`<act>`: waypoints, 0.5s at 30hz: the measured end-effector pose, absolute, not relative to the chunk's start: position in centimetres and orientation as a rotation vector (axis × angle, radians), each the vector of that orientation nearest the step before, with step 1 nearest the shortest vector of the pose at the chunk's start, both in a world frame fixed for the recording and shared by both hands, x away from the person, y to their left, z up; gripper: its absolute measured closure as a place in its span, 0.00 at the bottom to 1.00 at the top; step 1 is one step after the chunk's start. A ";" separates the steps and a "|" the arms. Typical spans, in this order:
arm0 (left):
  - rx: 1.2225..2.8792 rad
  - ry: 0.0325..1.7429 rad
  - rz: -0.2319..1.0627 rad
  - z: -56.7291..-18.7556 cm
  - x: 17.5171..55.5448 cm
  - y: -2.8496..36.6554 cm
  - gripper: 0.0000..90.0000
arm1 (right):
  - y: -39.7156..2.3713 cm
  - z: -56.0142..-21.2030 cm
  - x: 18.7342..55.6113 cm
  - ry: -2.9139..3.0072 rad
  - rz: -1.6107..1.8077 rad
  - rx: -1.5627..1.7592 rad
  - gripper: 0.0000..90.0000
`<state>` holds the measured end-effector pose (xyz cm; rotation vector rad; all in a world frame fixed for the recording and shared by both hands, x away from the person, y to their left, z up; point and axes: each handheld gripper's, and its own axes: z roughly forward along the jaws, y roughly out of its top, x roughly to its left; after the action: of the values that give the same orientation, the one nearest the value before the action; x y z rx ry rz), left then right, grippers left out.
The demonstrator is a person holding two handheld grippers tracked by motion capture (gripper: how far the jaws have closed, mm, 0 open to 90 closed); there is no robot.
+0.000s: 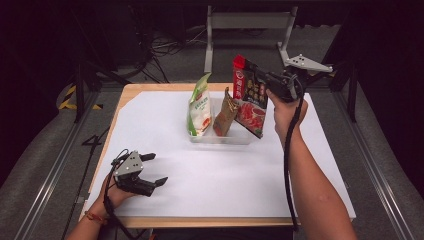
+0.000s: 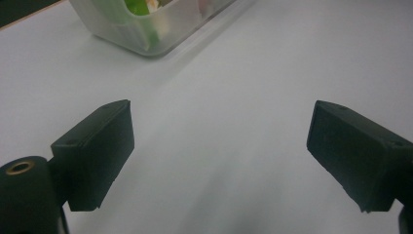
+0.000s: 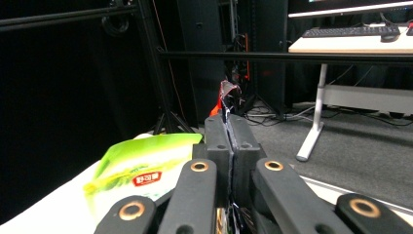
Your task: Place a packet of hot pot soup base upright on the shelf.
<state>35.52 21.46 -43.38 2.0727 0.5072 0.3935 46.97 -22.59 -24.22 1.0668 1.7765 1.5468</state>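
the right gripper (image 1: 260, 75) pinches the red packet (image 1: 248, 97), its bottom already in the clear bin (image 1: 220, 136) beside two packed bags; release is left. left gripper (image 1: 150, 169), before the bin, has its jaws spread.

High view: we look down over the table (image 1: 150, 130) | left gripper view: close, low | right gripper view: raised, facing outward | shared: green packet (image 1: 200, 106) (image 3: 141, 170)

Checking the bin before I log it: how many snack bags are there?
3. A green bag stands at the clear bin's left end, a brown bag mid-bin, and the red bag at its right, clamped by the right gripper. Others may be hidden.
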 end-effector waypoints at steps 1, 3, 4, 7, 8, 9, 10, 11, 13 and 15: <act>2.074 0.506 0.400 -43.4 35.5 21.5 0.12 | -22.3 -24.4 47.2 1.772 1.530 1.061 1.00; 2.071 0.507 0.402 -43.3 35.5 21.5 0.12 | -21.9 -24.6 47.6 1.774 1.528 1.071 1.00; 2.071 0.508 0.402 -43.3 35.5 21.6 0.12 | -21.6 -24.8 47.8 1.772 1.519 1.071 1.00; 2.067 0.509 0.402 -43.3 35.4 21.6 0.12 | -21.1 -25.1 48.3 1.766 1.522 1.080 1.00; 2.066 0.509 0.403 -43.3 35.4 21.7 0.12 | -21.0 -25.2 48.4 1.760 1.520 1.081 1.00; 2.067 0.508 0.404 -43.3 35.4 21.7 0.12 | -20.9 -25.4 48.5 1.754 1.533 1.083 0.99; 2.069 0.507 0.406 -43.3 35.4 21.7 0.12 | -20.8 -25.5 48.6 1.754 1.547 1.082 0.99; 2.068 0.508 0.407 -43.3 35.4 21.7 0.12 | -20.6 -25.7 48.6 1.745 1.550 1.086 0.99; 2.068 0.510 0.406 -43.3 35.4 21.8 0.12 | -20.4 -26.3 48.7 1.748 1.573 1.080 0.99; 2.064 0.511 0.411 -43.3 35.3 21.9 0.12 | -20.1 -27.0 48.7 1.747 1.578 1.066 0.99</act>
<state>35.34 21.91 -43.28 2.0638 0.5115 0.4105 48.73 -20.12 -26.97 1.0659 1.7469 1.5778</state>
